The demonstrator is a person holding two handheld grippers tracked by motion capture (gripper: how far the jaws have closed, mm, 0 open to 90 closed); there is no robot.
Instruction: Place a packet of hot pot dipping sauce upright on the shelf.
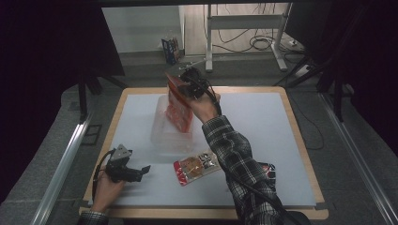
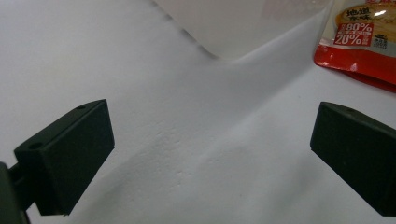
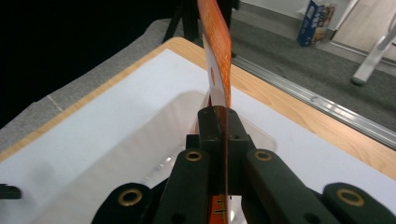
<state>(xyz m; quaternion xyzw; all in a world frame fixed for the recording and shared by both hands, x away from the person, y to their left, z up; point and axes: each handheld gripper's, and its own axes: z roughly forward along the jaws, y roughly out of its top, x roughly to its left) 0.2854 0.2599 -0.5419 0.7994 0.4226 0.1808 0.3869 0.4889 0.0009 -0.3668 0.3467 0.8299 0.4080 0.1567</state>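
Packing step: right tongs clenched on flat orange-red foil snack packet, held on edge over clear plastic tray mid-tabletop. Left tongs released, idle. Next: lower packet in, release, fetch second red packet.

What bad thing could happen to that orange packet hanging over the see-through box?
The right gripper pinches the orange packet only by a thin edge, so it might slip out or swing. The clear box looks light and nothing holds it, since the left gripper rests open and apart, so the packet could nudge it or catch on its rim. The sleeve hangs above another packet and might brush it.
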